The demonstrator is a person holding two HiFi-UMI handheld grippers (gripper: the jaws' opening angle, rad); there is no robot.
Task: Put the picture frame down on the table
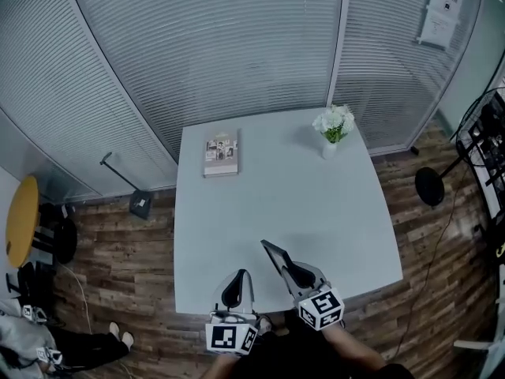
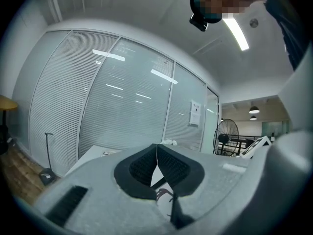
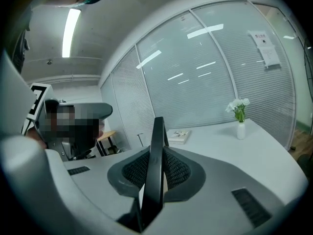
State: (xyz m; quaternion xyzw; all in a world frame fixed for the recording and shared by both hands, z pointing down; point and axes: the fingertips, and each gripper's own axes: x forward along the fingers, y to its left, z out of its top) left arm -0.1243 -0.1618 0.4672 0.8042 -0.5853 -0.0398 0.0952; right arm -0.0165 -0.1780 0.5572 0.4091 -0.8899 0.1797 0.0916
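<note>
The picture frame (image 1: 274, 255) is dark and thin. It stands edge-on above the near part of the white table (image 1: 316, 204), clamped in my right gripper (image 1: 298, 275). In the right gripper view the frame (image 3: 155, 165) rises upright between the two black pads (image 3: 178, 173), its edge towards the camera. My right gripper (image 3: 156, 168) is shut on it. My left gripper (image 1: 234, 287) hangs at the table's near edge, left of the frame. In the left gripper view my left gripper (image 2: 157, 163) is shut, its pads meeting in a thin line with nothing between the tips.
A book (image 1: 221, 153) lies at the table's far left, and a small white vase of flowers (image 1: 333, 129) stands at the far right. Glass walls with blinds close off the back. A yellow round table (image 1: 21, 219) and a floor stand (image 1: 140, 202) are at the left, a fan base (image 1: 430, 186) at the right.
</note>
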